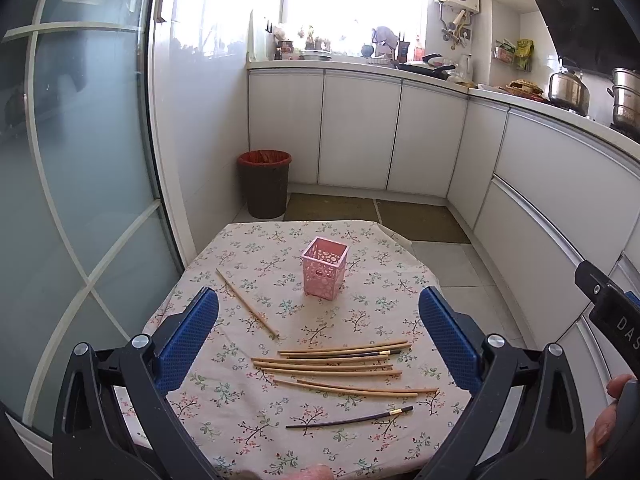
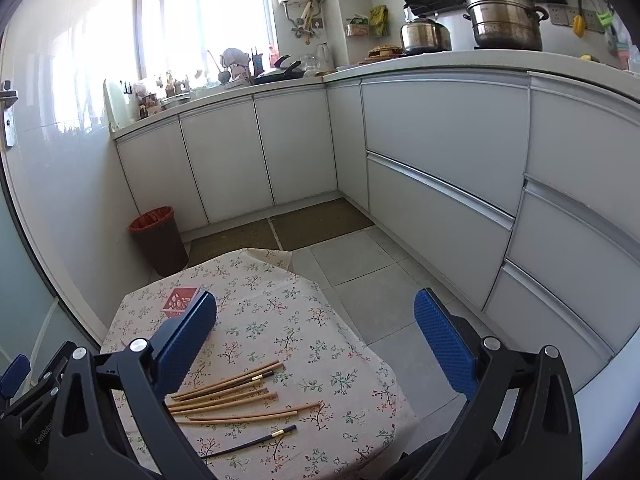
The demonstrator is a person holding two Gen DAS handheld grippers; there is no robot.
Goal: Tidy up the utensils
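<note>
A pink perforated holder [image 1: 323, 268] stands upright mid-table on the floral cloth [image 1: 248, 412]. Several wooden chopsticks [image 1: 332, 364] lie in a loose pile in front of it, one more wooden chopstick [image 1: 246, 303] lies apart to the left, and a dark chopstick [image 1: 348, 418] lies nearest me. My left gripper [image 1: 319, 320] hovers above the pile, open, nothing between its blue pads. In the right wrist view the holder [image 2: 179, 302] is partly hidden behind the left finger, with the wooden chopsticks [image 2: 228, 398] and the dark chopstick [image 2: 252, 442] low left. My right gripper [image 2: 316, 330] is open and empty above the table's right edge.
A brown bin with a red liner [image 1: 265, 182] stands on the floor beyond the table. White cabinets [image 2: 440, 184] line the back and right, with pots [image 2: 502, 16] on the counter. A frosted glass door [image 1: 80, 160] is close on the left. The other gripper's body [image 1: 612, 312] shows at the right edge.
</note>
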